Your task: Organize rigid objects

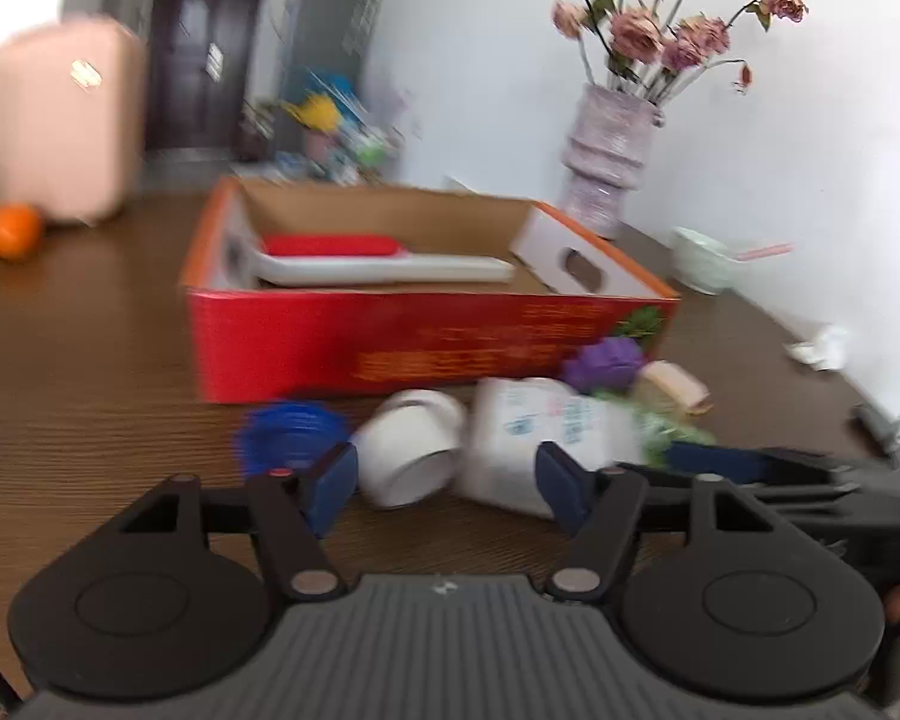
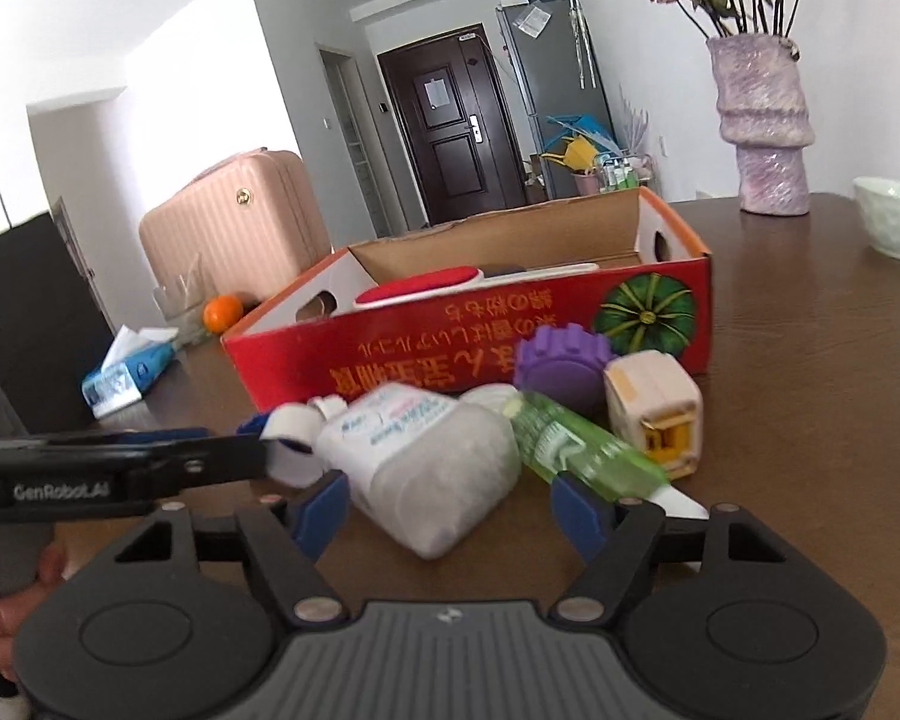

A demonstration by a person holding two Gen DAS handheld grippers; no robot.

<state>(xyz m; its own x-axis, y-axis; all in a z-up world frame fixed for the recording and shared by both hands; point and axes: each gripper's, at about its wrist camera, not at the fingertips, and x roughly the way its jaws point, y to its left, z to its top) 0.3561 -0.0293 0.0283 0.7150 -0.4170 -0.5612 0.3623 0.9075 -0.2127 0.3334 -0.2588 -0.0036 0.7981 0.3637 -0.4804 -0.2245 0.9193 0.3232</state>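
Left wrist view: the left gripper (image 1: 444,486) has its 2 blue pads spread apart, flanking a smooth white cup (image 1: 414,450) that lies on its side. Blur hides whether either pad touches it. Beside the cup lie a ridged blue cap (image 1: 288,435) and a white plastic bottle (image 1: 528,438) with blue print, also on its side. All rest on the wood-grain table (image 1: 90,390) just in front of a red corrugated cardboard box (image 1: 390,342). Inside the box lies 1 brush-like tool (image 1: 384,264) with a red pad and a long white handle.

Only the right wrist view shows these sharply. The right gripper (image 2: 450,513) is spread wide, with the white bottle's base between its pads and not visibly pinched. A translucent green bottle (image 2: 582,444) leans against the white one. Behind them are a toothed purple cap (image 2: 561,366) and a boxy cream block (image 2: 654,402) with yellow parts. This view also shows a blue tissue pack (image 2: 126,378) and a ribbed pink suitcase (image 2: 234,228).

Both views show the textured lilac vase (image 1: 606,162) of dried roses, a pale green bowl (image 1: 699,258) and an orange (image 1: 13,231).
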